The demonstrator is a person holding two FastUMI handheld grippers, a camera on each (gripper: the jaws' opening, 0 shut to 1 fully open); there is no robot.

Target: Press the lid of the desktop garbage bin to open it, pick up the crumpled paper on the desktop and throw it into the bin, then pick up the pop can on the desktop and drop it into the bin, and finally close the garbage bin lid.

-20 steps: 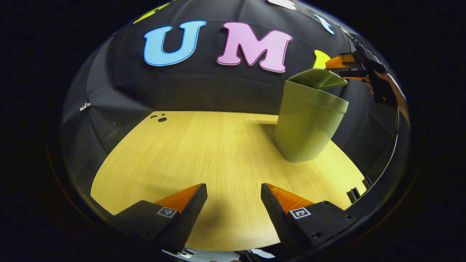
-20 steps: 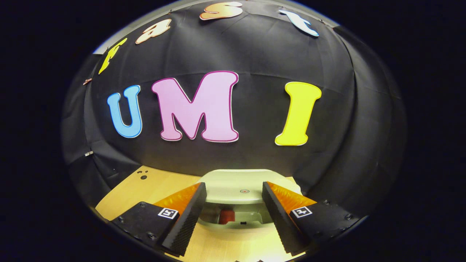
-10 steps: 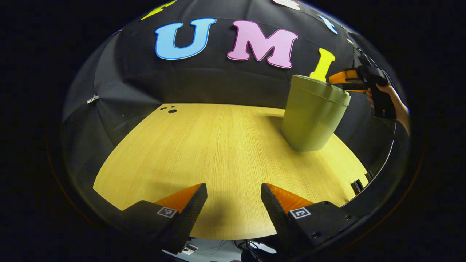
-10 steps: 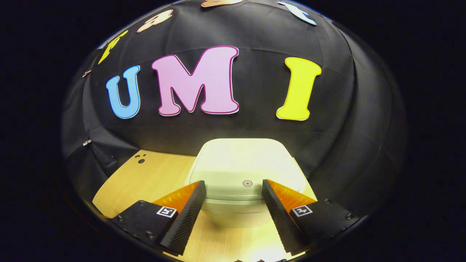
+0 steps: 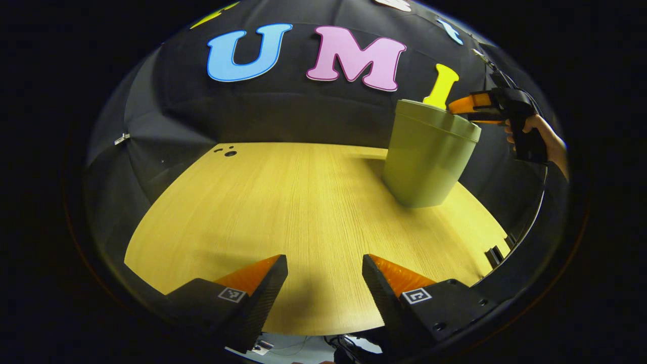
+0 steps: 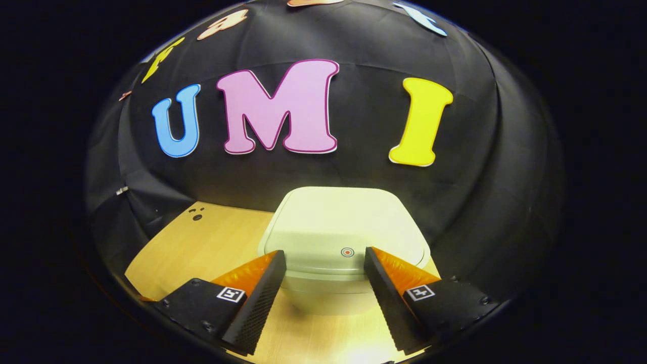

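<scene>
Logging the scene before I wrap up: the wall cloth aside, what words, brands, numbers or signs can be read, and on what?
No readable words, brands or numbers.
On the bin lid: a small ring mark, no text.
On the left hand-held gripper and the right hand-held gripper: square black-and-white code tags, no letters.

No legible text; just a small ring mark on the bin lid (image 6: 347,251)
</scene>
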